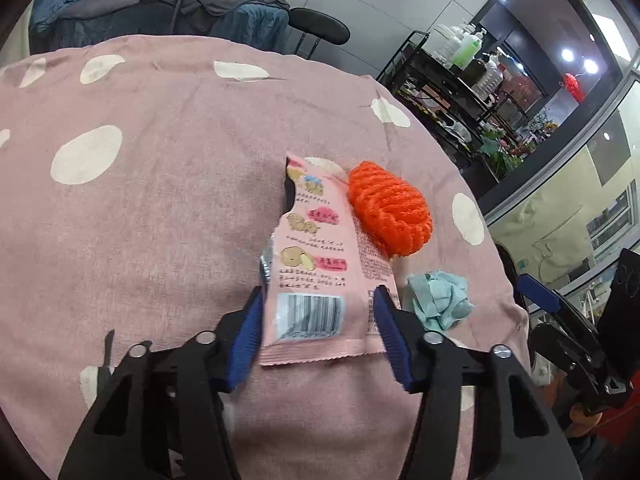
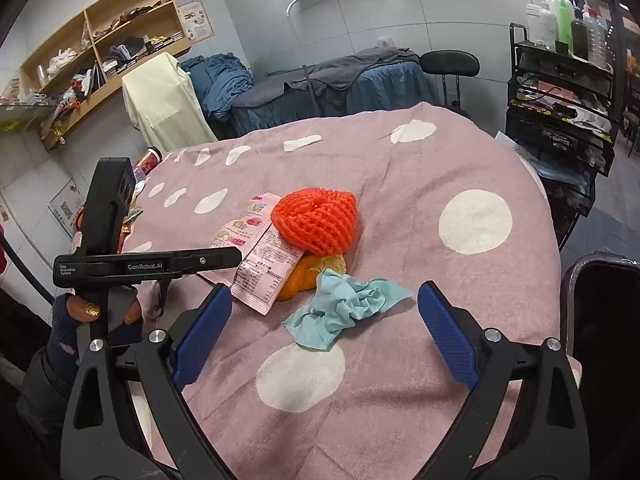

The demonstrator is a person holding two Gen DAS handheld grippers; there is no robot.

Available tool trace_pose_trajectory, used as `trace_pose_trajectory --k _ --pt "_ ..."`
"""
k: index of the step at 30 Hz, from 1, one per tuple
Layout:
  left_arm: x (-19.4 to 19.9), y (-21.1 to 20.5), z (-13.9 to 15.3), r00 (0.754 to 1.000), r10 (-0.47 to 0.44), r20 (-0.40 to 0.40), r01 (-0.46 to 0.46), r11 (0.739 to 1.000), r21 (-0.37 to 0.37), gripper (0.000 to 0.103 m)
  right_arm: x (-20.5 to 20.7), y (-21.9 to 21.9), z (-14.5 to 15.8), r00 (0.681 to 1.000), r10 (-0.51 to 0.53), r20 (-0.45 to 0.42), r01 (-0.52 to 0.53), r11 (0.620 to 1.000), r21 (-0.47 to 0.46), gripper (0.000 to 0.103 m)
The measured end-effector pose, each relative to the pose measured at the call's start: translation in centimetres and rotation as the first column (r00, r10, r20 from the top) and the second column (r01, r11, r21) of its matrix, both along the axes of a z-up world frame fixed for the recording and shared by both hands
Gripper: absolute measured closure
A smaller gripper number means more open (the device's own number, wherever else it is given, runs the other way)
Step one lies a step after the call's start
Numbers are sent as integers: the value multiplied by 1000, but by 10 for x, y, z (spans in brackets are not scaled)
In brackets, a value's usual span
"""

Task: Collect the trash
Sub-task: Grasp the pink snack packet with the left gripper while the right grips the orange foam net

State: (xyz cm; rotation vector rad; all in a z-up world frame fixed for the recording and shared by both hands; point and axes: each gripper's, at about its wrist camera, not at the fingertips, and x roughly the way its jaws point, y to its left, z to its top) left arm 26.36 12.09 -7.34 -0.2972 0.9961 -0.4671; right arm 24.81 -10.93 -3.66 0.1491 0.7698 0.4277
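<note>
— Left wrist view first: what surface am I working over?

— I see a counter draped in a dusty pink cloth with large cream dots (image 1: 120, 208). Behind it stands a massage bed under grey and blue covers (image 1: 208, 8), with a black stool (image 1: 320, 26) beside it, and off to the right a black wire trolley loaded with bottles (image 1: 452, 64).

— And from the right wrist view?

— The same pink cloth, plus a wooden wall shelf crammed with folded clothes and boxes (image 2: 100, 40) and a pale yellow sheet hung over something below it (image 2: 160, 100).

— Where is the trash?

— My left gripper (image 1: 318, 294) has the pink printed snack wrapper with a barcode (image 1: 316, 264) between its blue pads; the pads sit at both edges of the wrapper and the wrapper bows between them, so I read it as clamped. The wrapper's far end lies on the cloth. Touching its right edge is an orange foam fruit net (image 1: 388, 212), and just beside my right-hand pad lies a crumpled light blue tissue (image 1: 440, 300).

— The right gripper?

— My right gripper (image 2: 324, 296) stands wide apart, holding nothing. The blue tissue lies between its pads but apart from both, with a bit of orange peel (image 2: 300, 276) under the net just beyond.
</note>
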Motion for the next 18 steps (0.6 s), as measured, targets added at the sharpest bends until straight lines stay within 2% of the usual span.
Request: trace_pose_trajectory --k 1,4,7,11,12,13,15,17,18 --pt "0 0 -1 1000 -5 -5 5 1000 -8 69 4 2 -1 1000 1 -5 -1 1000 0 10" --pt "-4 -6 -1 1000 -9 7 9 1000 5 80 17 12 0 1000 13 2 -13 999 -33 10" --pt "-6 -8 3 1000 -14 23 14 999 -31 86 35 24 0 1000 2 17 0 995 -99 10" --pt "-7 -21 9 999 -36 38 37 999 -30 87 65 31 -3 1000 -22 6 22 990 -142 16" --pt "-5 -24 8 999 -34 37 35 999 -22 85 74 33 -5 1000 -25 0 24 987 -158 22" --pt "-2 -28 8 999 -38 32 38 999 -16 76 87 35 -9 999 -35 -19 31 984 -173 27" --pt "2 -37 7 999 -47 27 48 999 -11 68 99 34 -15 997 -45 -56 35 986 -161 55" --pt "6 -49 7 998 -57 30 57 998 17 67 107 29 -20 995 -53 -87 42 992 -122 73" --pt "7 -54 6 998 -58 35 57 998 30 67 107 26 -20 995 -64 -81 55 992 -110 78"
